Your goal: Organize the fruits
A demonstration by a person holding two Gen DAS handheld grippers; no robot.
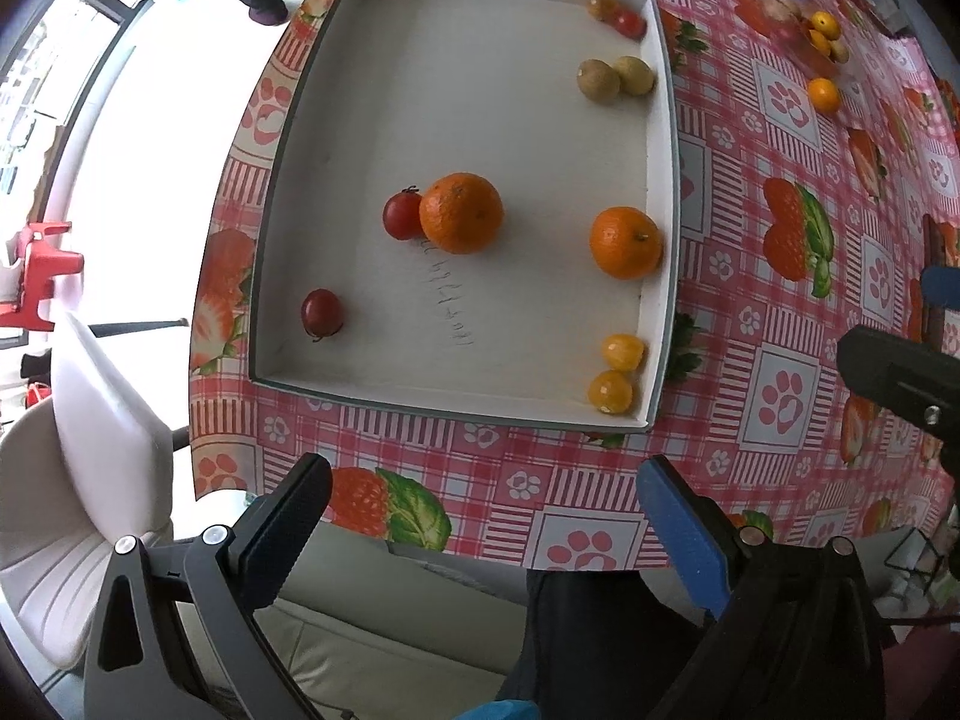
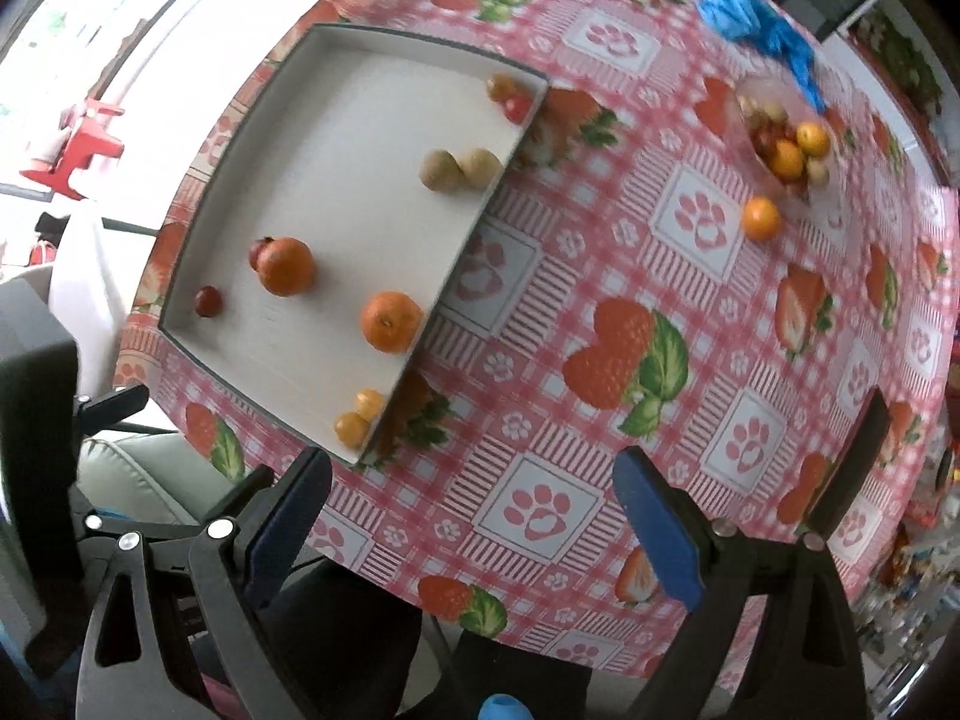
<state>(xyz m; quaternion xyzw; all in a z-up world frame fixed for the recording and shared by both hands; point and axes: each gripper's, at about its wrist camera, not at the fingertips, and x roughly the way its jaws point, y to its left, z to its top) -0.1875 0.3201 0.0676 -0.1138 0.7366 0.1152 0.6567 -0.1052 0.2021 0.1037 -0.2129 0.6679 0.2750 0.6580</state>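
Pink checked oilcloth printed with strawberries and paw marks covers the worktop (image 2: 600, 276), and bright daylight floods in from windows on the left, where a red plastic chair (image 1: 36, 276) and a pale seat stand on the floor.

On the cloth sits a shallow white tray (image 1: 420, 60), and the sorting looks well under way. Along its right wall the fruit lies in pairs: two small tomatoes in the far corner (image 1: 618, 15), two brownish-green fruits (image 1: 615, 78) touching each other, and two small yellow fruits (image 1: 615, 372) in the near corner. One orange (image 1: 625, 243) rests against that same wall. A second orange (image 1: 461, 213) is out in the middle, touching a red tomato (image 1: 402, 215), and another red tomato (image 1: 322, 312) lies alone near the left wall. Those three look unsorted, by my reading.

More remains outside the tray: a clear bowl (image 2: 786, 144) with mixed small fruit far across the worktop, and a loose orange fruit (image 2: 761, 217) just beside it.

Both tools are idle. The left hand-held gripper (image 1: 480, 516) hangs over the near edge with its jaws apart and nothing between them; the right hand-held gripper (image 2: 474, 516) is likewise spread wide and empty.
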